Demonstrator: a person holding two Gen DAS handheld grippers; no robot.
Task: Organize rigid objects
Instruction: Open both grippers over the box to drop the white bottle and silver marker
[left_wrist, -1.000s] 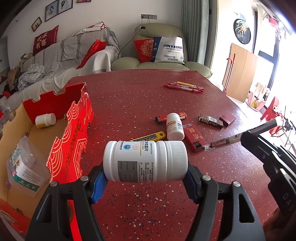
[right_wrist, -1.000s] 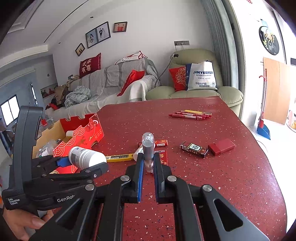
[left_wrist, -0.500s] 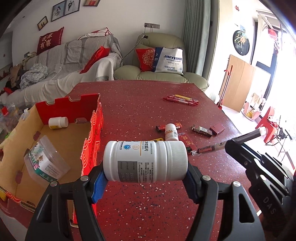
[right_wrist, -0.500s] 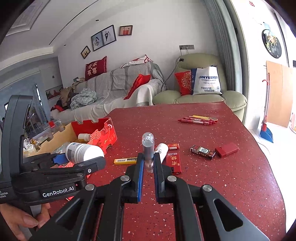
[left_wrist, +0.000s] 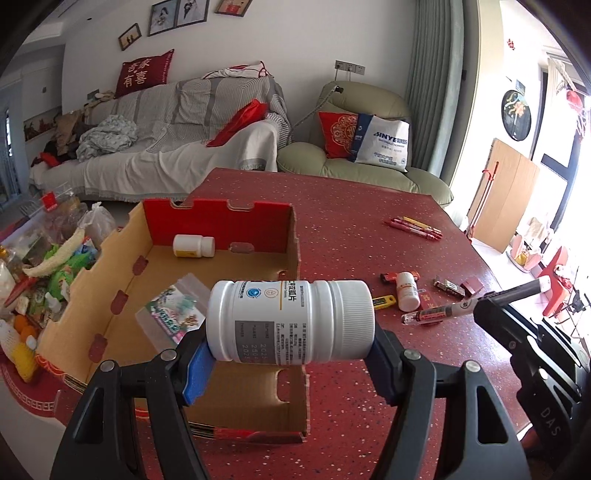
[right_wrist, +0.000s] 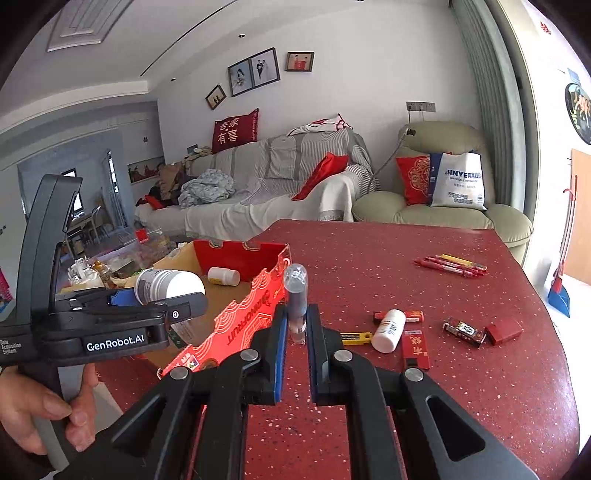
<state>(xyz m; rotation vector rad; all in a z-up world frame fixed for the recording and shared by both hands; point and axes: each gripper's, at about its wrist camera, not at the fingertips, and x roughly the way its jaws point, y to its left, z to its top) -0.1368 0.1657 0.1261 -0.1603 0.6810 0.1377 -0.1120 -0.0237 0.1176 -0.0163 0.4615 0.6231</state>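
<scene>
1. Living room here: a grey-draped sofa (left_wrist: 177, 122) and a green armchair (left_wrist: 354, 162) stand behind a speckled red table (left_wrist: 369, 229).
2. An open cardboard box (left_wrist: 295, 258) with red walls sits at the table's left side. Inside it lie a small white bottle (left_wrist: 194, 246) against the far wall and a clear packet (left_wrist: 173, 314) nearer the middle.
3. Left gripper (left_wrist: 291, 354): fingers clamped on a big white bottle (left_wrist: 290, 325), held sideways with its cap to the right, up in the air over the box's near right corner.
4. From the right wrist view that same bottle (right_wrist: 168, 286) hangs above the box interior, with the person's hand (right_wrist: 40, 413) wrapped around the left gripper's handle.
5. Right gripper (right_wrist: 295, 332): fingers pinched tight on a marker (right_wrist: 295, 295), which points forward and up, clear cap leading.
6. In the left view the marker (left_wrist: 443, 312) pokes out leftward, off the table, just right of the big bottle.
7. Loose on the table: another little bottle (right_wrist: 388, 330) on its side, a yellow cutter (right_wrist: 356, 338) touching it or nearly so; hard to tell at this angle.
8. Beside them a red box (right_wrist: 415, 349), a dark lighter (right_wrist: 463, 330) and a red case (right_wrist: 504, 329).
9. Further back, well apart from that cluster, a bunch of pens (right_wrist: 450, 266) lies together.
</scene>
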